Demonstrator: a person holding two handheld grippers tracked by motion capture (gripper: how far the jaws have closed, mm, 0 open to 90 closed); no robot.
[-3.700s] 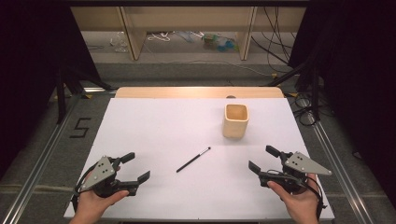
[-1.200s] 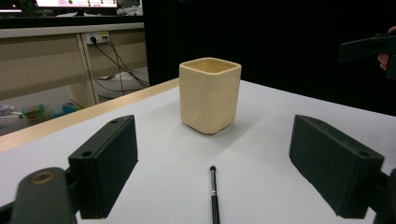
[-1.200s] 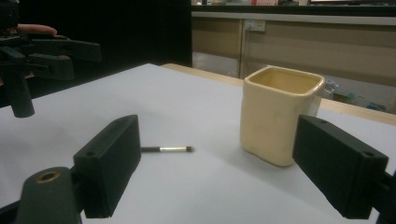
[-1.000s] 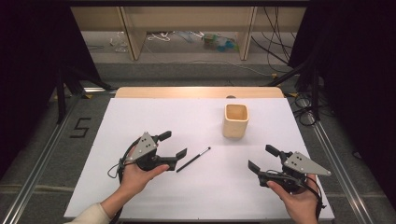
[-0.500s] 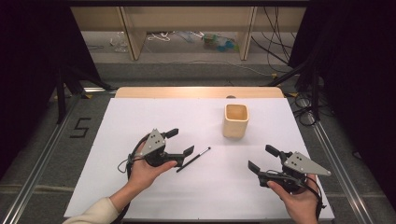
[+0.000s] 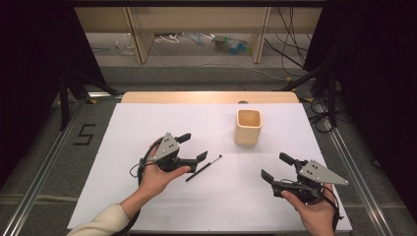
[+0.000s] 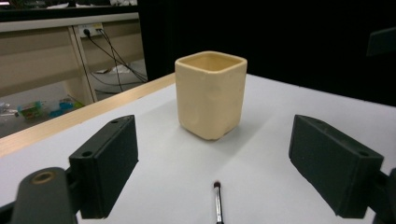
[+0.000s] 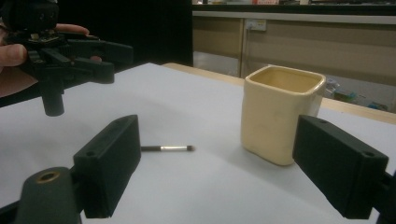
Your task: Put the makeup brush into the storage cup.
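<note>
Thin dark brush (image 6: 203,168), small bristle tip (image 7: 216,185), flat on white table, lying between open left jaws; tip points toward cream square cup (image 6: 248,126) beyond.

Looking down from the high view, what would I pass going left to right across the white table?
Left gripper, held open in a hand → thin brush lying flat on the table → cream square cup standing upright → right gripper, also open, held in the other hand.
</note>
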